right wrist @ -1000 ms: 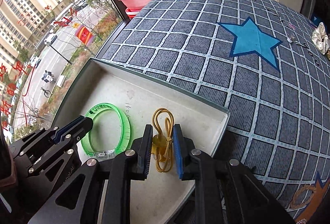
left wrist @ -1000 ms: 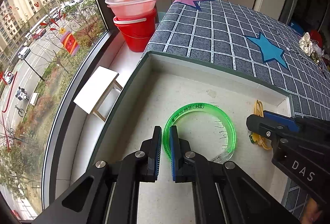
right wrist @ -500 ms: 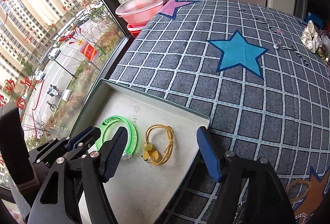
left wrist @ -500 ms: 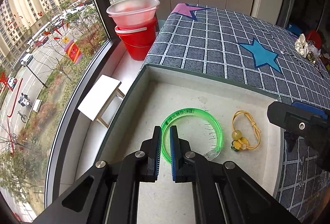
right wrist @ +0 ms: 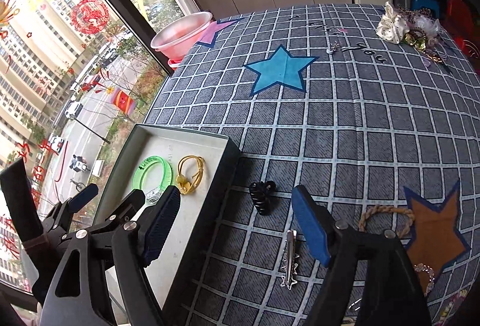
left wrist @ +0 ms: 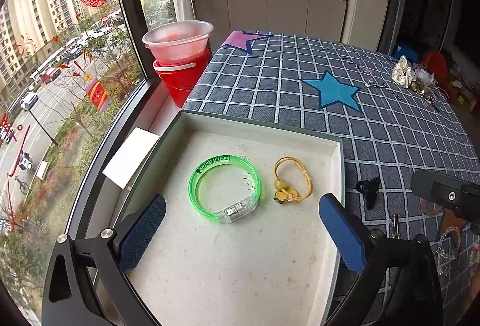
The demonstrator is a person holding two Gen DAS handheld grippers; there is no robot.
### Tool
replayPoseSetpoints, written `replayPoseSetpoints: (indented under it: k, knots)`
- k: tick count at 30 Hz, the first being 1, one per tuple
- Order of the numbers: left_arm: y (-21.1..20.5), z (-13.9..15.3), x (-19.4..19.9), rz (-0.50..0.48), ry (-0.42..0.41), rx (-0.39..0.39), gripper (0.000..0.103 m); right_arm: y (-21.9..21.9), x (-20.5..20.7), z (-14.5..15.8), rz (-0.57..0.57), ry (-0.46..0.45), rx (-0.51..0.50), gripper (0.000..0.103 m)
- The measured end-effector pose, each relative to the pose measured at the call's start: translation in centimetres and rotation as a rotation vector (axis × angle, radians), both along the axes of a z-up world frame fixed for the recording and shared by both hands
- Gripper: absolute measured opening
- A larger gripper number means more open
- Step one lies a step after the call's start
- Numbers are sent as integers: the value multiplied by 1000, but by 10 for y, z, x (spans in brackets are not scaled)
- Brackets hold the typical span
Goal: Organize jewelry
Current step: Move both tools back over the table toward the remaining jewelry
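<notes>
A green translucent bangle [left wrist: 224, 188] and a yellow cord bracelet with beads [left wrist: 292, 183] lie side by side in a shallow white box [left wrist: 258, 124]; the bangle [right wrist: 153, 173], the bracelet [right wrist: 190, 174] and the box [right wrist: 207, 224] also show in the right wrist view. My left gripper [left wrist: 241, 231] is open and empty above the box, near the bangle. My right gripper [right wrist: 235, 224] is open and empty over the checked cloth, with a black claw clip [right wrist: 261, 196] and a silver star hair clip [right wrist: 289, 258] between its fingers.
A braided rope bracelet [right wrist: 387, 219], a bead chain [right wrist: 424, 273] and a pile of scrunchies [right wrist: 405, 26] lie on the blue checked cloth [right wrist: 360, 131]. A red bucket with a pink basin [left wrist: 180, 62] stands by the window. The black clip also shows in the left wrist view [left wrist: 368, 191].
My left gripper has opened, let go of the green bangle and drawn back. My right gripper, which released the yellow bracelet, has moved right, out over the cloth.
</notes>
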State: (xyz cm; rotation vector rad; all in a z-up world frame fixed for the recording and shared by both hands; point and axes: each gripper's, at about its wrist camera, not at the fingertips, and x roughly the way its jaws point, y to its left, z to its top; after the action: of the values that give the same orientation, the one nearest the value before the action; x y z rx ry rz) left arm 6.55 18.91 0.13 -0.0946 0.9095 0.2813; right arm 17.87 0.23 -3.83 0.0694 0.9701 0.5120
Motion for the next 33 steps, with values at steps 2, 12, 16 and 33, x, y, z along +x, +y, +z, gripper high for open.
replayPoseSetpoints:
  k: [2,12,16,33]
  knots:
    - [-10,5,-5,-19,-13,-7,103,-12,-6,0,-15,2,9,79]
    - [-76,12,-22,-179,4,-63,103,-88,-43,-9,-117,-15,32,87]
    - [-107,5,-28,-234,30,-41,103,-121,-56,-17,-175,-4,42,88]
    - [-176,-45,-49,-390,156,11,103,-237,-126,-48,-434,-22,-85,88]
